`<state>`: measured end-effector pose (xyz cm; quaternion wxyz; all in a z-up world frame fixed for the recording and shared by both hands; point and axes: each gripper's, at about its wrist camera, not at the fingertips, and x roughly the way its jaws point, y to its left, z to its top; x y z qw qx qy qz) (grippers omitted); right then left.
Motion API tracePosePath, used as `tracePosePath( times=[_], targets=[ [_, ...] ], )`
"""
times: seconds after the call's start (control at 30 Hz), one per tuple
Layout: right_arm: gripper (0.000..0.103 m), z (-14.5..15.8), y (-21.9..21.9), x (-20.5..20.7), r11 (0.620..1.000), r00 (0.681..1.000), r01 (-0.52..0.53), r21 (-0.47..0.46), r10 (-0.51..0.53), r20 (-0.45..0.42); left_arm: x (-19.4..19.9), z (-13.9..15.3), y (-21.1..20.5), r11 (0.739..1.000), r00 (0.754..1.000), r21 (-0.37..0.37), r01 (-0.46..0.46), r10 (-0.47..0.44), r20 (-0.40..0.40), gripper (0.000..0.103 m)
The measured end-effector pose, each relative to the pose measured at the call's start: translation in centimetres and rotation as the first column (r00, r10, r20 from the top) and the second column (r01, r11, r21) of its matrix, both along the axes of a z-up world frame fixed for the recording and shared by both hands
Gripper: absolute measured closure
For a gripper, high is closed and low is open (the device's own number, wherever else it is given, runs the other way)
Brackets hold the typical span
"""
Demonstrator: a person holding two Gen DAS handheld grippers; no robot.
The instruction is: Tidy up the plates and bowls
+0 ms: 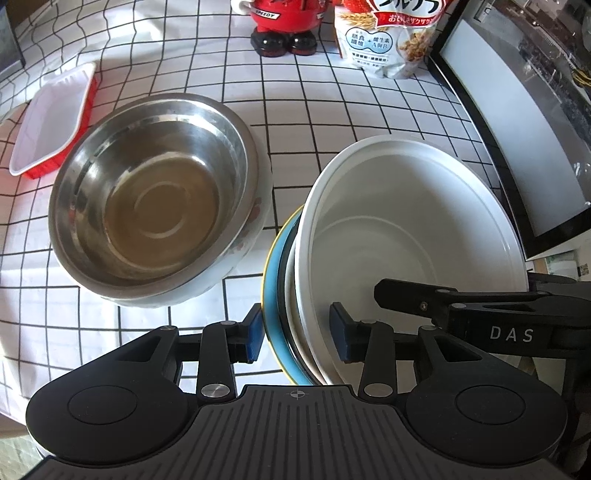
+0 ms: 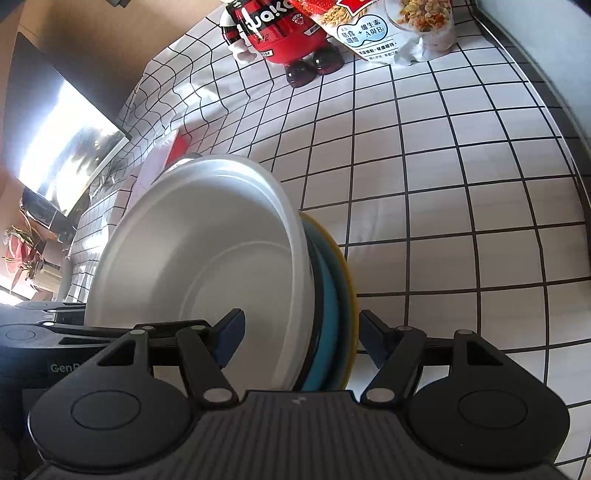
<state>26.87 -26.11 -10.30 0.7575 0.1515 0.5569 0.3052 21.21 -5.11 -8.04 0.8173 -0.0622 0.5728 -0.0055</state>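
1. left wrist view: my left gripper straddles the rim of a tilted stack, white bowl over a blue plate. its jaws are part open; the left pad touches the plate, the right pad sits inside the bowl, and i cannot tell if they grip. a steel bowl rests on the grid-checked white tablecloth, a red-and-white tray beside it. a red figurine and cereal bag stand at the far edge, a dark-framed panel to the right.

2. right wrist view: my right gripper straddles the same stack, white bowl and blue plate. its jaws are wide, both pads apart from the rims. the tablecloth drapes over the far edge; a bright screen and plant sit left.
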Motion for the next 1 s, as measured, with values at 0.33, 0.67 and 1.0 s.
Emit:
tracePosePath(
  times=[0.33,0.67,1.0],
  targets=[
    [0.034,-0.39,-0.17,-0.19,1.0,1.0,0.014,-0.012,-0.014,-0.013,0.02,0.41,-0.03,1.0,1.0,0.027,-0.001,0.001,-0.001,0.066],
    [0.034,-0.66,-0.21,-0.33,1.0,1.0,0.017,-0.025,-0.017,-0.018,0.07,0.75,-0.56,0.996,1.0,0.091,0.017,-0.019,0.016,0.072],
    [0.034,-0.71,-0.24,-0.29,0.999,1.0,0.022,-0.024,-0.022,-0.016,0.09,0.66,-0.6,0.996,1.0,0.087,0.025,-0.026,0.016,0.072]
  ],
)
